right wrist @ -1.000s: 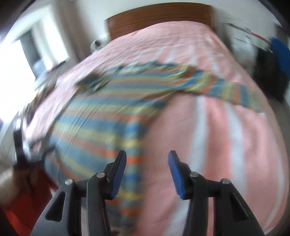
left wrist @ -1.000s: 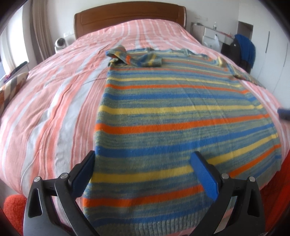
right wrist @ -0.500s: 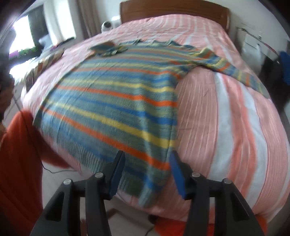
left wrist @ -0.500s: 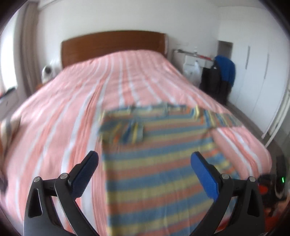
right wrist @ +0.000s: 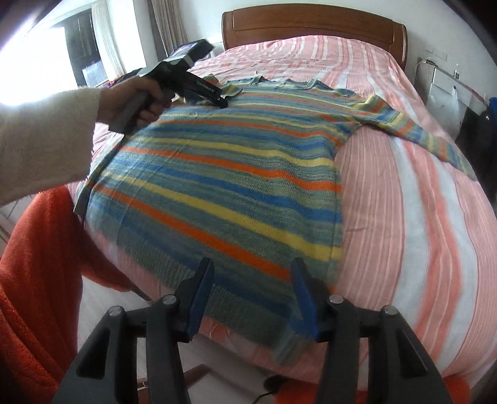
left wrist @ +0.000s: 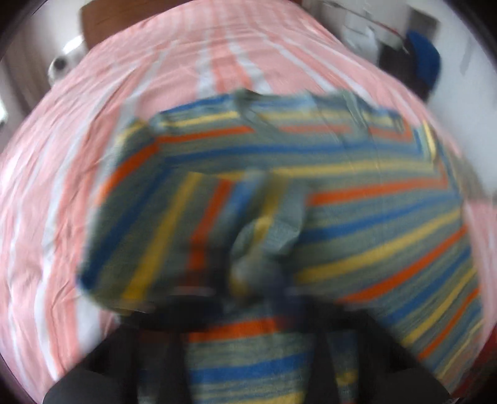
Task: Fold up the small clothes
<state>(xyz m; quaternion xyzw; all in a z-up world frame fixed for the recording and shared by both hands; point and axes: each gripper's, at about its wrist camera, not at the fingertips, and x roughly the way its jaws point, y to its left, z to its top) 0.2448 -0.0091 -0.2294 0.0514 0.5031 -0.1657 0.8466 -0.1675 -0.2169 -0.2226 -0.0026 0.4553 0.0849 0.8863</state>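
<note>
A striped knit sweater (right wrist: pixel 236 174) in blue, yellow, orange and grey-green lies flat on the bed, its hem at the near edge. Its right sleeve (right wrist: pixel 413 130) stretches out to the right. Its left sleeve (left wrist: pixel 174 217) lies folded over the chest. My left gripper (right wrist: pixel 222 101) is at that folded sleeve near the collar, held by a hand in a white sleeve. In the blurred left wrist view the fingers look close together with sweater cloth (left wrist: pixel 264 242) bunched between them. My right gripper (right wrist: pixel 251 298) is open above the hem and holds nothing.
The bed has a pink and white striped cover (right wrist: pixel 419 217) and a wooden headboard (right wrist: pixel 313 25). An orange fleece (right wrist: pixel 37 279) hangs at the near left of the bed. A desk with dark and blue clothing (right wrist: pixel 478 124) stands at the right.
My left gripper has moved forward from the hem to the folded sleeve near the collar and closed in on it. My right gripper has pulled back to the hem and stays open.
</note>
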